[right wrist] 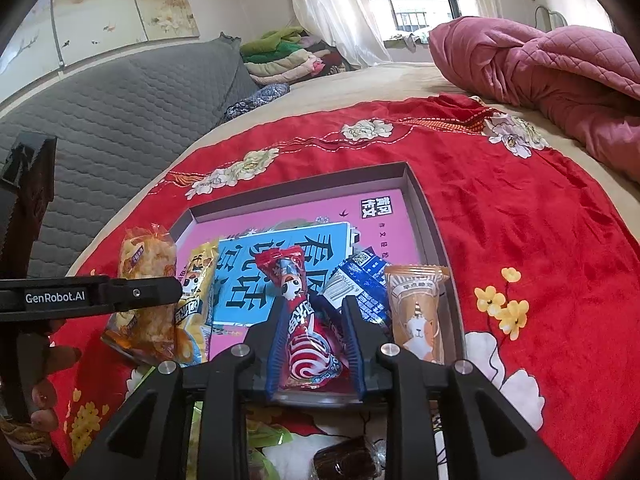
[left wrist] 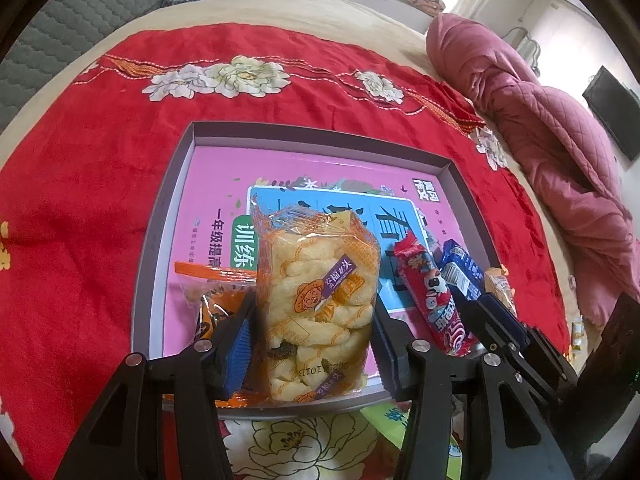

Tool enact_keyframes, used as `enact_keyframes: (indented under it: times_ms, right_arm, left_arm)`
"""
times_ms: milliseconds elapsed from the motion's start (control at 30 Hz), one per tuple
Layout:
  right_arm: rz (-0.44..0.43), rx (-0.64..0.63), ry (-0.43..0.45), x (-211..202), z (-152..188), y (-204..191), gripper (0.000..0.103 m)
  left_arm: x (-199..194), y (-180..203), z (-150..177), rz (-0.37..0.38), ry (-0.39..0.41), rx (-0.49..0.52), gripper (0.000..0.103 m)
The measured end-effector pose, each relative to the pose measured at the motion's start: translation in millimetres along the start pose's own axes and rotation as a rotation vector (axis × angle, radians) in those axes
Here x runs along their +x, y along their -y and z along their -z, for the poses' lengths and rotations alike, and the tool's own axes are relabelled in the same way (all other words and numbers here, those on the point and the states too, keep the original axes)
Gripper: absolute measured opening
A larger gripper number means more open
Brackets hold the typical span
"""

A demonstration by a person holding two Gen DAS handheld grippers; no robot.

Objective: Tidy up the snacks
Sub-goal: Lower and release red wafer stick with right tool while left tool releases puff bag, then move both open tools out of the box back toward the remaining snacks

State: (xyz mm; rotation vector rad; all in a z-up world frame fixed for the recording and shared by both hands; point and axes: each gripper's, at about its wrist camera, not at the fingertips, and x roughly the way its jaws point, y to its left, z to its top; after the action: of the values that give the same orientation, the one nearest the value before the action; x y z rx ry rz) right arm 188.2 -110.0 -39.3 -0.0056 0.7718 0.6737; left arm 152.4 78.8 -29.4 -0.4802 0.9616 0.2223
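Puff bag: clear wrap, orange print, pale yellow twists, standing in the tray btwn the left gripper pads; jaws apart, contact w/ the bag unclear. Right gripper is clamped on the red roll (swirl print) at the tray's near edge. Blue pack partly hidden behind it. Orange pack mostly covered by the left finger.
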Motion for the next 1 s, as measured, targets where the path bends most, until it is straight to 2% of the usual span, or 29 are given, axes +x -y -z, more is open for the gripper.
enact_keyframes:
  times_ms: [67, 100, 367, 467, 667, 800, 1000]
  right_arm:
    - [0.0, 0.0, 0.001, -1, 0, 0, 0.028]
    - [-0.001, 0.0, 0.0, -1, 0, 0, 0.028]
    - [-0.005, -0.002, 0.013, -7, -1, -1, 0.028]
    - [-0.007, 0.002, 0.018, -10, -1, -1, 0.036]
    - [-0.011, 0.006, 0.03, -19, -1, -1, 0.038]
    - [-0.01, 0.011, 0.042, -27, -2, -2, 0.047]
    - [-0.001, 0.021, 0.065, -43, -4, 1, 0.049]
  left_arm:
    - [-3, 1, 0, 0.001, 0.016, 0.008, 0.068]
    - [-4, 1, -1, 0.0, 0.021, 0.011, 0.069]
    - [-10, -1, -2, 0.0, 0.031, 0.007, 0.069]
    - [-13, -3, -1, -0.003, 0.031, 0.006, 0.069]
    - [-20, -4, 2, 0.004, 0.032, -0.001, 0.069]
    - [-26, -4, 4, 0.002, 0.035, -0.001, 0.069]
    - [-39, -7, 9, 0.006, 0.039, -0.001, 0.07]
